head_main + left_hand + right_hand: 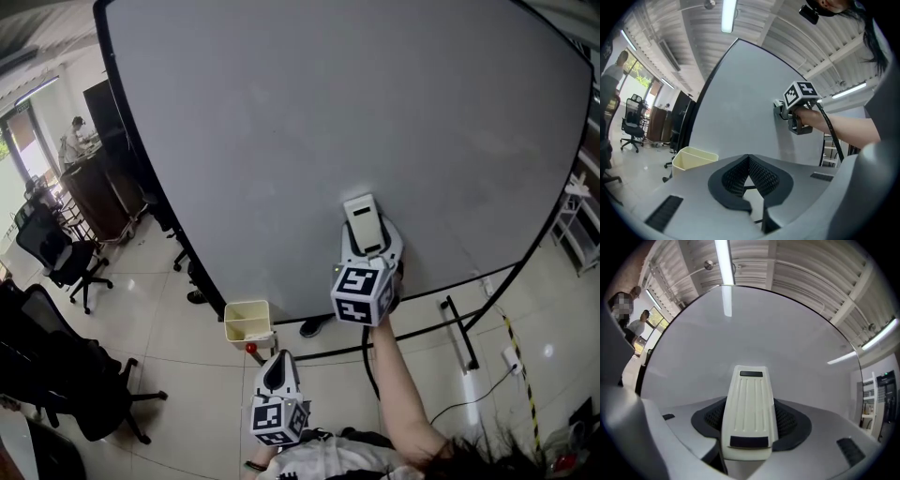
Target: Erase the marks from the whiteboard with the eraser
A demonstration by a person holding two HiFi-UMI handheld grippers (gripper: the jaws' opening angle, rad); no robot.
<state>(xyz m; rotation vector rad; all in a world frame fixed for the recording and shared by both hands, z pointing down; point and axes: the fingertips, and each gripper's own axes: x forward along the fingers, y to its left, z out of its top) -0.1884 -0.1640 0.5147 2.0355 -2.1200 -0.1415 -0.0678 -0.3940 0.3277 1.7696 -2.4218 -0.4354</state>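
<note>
Wiping seems the step in hand: jaws of our right gripper (368,246) clamp the eraser (749,413) between them against the whiteboard (764,333) just ahead, jaws of our left gripper (749,164) meet empty, and, seeing no marks, we judge only a checking sweep remains.

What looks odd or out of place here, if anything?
Nothing stands out. The whiteboard looks clean, with no marks I can see; the right hand-held gripper holds the eraser against it, and the left hand-held gripper hangs shut and empty.
</note>
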